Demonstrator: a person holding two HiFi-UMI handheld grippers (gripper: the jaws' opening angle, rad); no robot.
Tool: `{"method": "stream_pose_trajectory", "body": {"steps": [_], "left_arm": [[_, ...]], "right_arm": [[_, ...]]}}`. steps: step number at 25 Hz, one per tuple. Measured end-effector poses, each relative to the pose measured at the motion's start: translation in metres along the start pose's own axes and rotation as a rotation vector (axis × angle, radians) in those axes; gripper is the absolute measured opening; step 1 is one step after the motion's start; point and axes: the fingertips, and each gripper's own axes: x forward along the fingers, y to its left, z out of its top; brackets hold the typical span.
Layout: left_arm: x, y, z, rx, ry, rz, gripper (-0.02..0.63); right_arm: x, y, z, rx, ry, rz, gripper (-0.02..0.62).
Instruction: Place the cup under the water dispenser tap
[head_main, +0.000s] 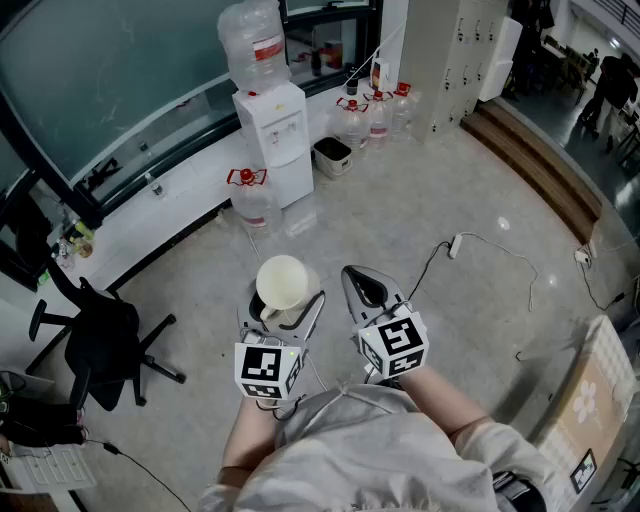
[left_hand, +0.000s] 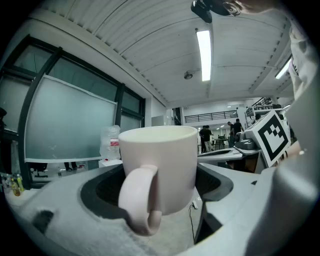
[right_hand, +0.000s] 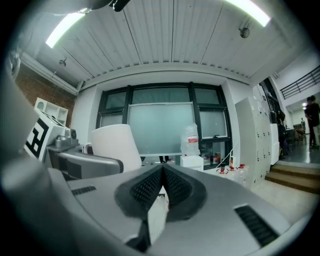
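Jaws of left gripper (left_hand: 161, 187) clasping white mug (left_hand: 162, 165) upright by its sides; handle toward camera, clear only in left gripper view. Alongside, jaws of right gripper (right_hand: 162, 172) clenched, empty. Far ahead in head view: water dispenser (head_main: 275, 135).

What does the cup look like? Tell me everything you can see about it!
The cup is creamy white and smooth, like pottery, with one loop handle pointing back at the person. It stands upright and looks empty. The left gripper squeezes its sides and holds it in the air above the floor, not yet at the water dispenser.
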Motion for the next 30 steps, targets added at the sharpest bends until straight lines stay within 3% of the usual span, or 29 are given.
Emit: {"method": "stream_pose_trajectory", "body": {"steps": [18, 23, 26, 30], "left_arm": [[0.034, 0.002, -0.022, -0.025, 0.037, -0.020, 0.434], [0.081, 0.005, -0.008, -0.049, -0.082, 0.006, 0.431], [0.113, 0.020, -0.009, -0.052, -0.063, 0.047, 0.431], [0.170, 0.034, -0.010, -0.055, -0.035, 0.102, 0.431]], "right_arm": [[0.022, -0.035, -0.022, 0.078, 0.037, -0.052, 0.028], [0.057, -0.065, 0.001, 0.134, -0.051, 0.011, 0.028], [0.081, -0.095, 0.007, 0.086, -0.047, 0.035, 0.028], [0.117, -0.153, 0.002, 0.105, 0.002, 0.066, 0.028]]}}
